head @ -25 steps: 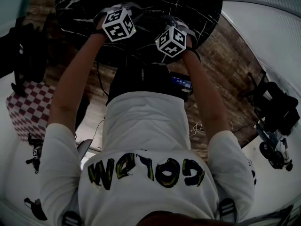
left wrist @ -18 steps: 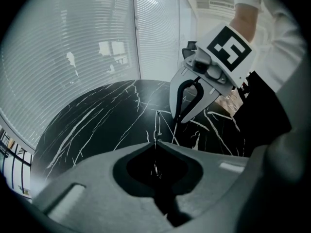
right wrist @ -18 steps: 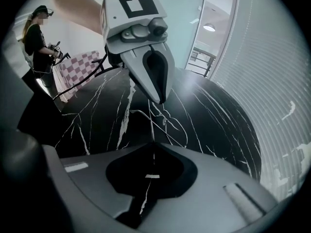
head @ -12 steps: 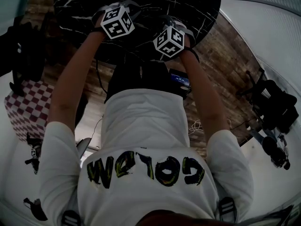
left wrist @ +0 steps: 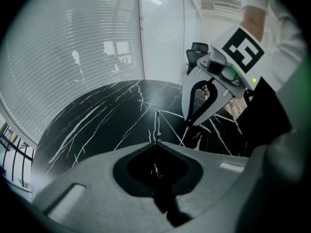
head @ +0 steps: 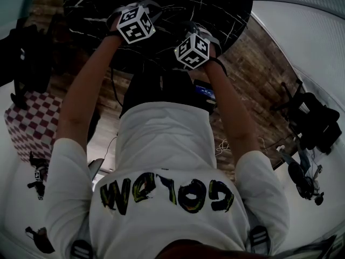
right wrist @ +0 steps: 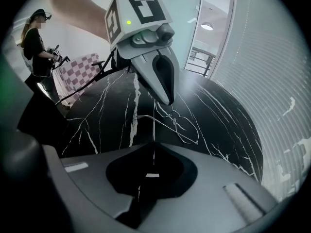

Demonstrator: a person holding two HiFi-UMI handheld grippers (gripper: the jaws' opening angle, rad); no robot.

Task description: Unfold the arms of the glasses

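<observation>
Thin wire-framed glasses (right wrist: pixel 179 122) lie on the round black marble table (right wrist: pixel 228 125). My left gripper (left wrist: pixel 156 141) is shut on a thin wire arm (left wrist: pixel 156 125) that rises straight out of its jaw tips. My right gripper (right wrist: pixel 153 140) is likewise shut on a thin arm (right wrist: pixel 154 118) that leads up to the frame. In the right gripper view the left gripper (right wrist: pixel 167 100) comes down onto the frame's far side. In the left gripper view the right gripper (left wrist: pixel 187 125) is close by on the right. In the head view only the marker cubes (head: pixel 136 25) (head: pixel 192 48) show, side by side over the table.
A dark cable (right wrist: pixel 85 92) crosses the table's left part. A person (right wrist: pixel 38 42) stands beyond it beside a red-checked box (right wrist: pixel 85 64). An office chair (left wrist: pixel 198 50) stands behind the table by the blinds. The table's near edge (head: pixel 161 72) is at my waist.
The right gripper's cube has drifted slightly toward the left one. Both grippers otherwise keep their places over the table.
</observation>
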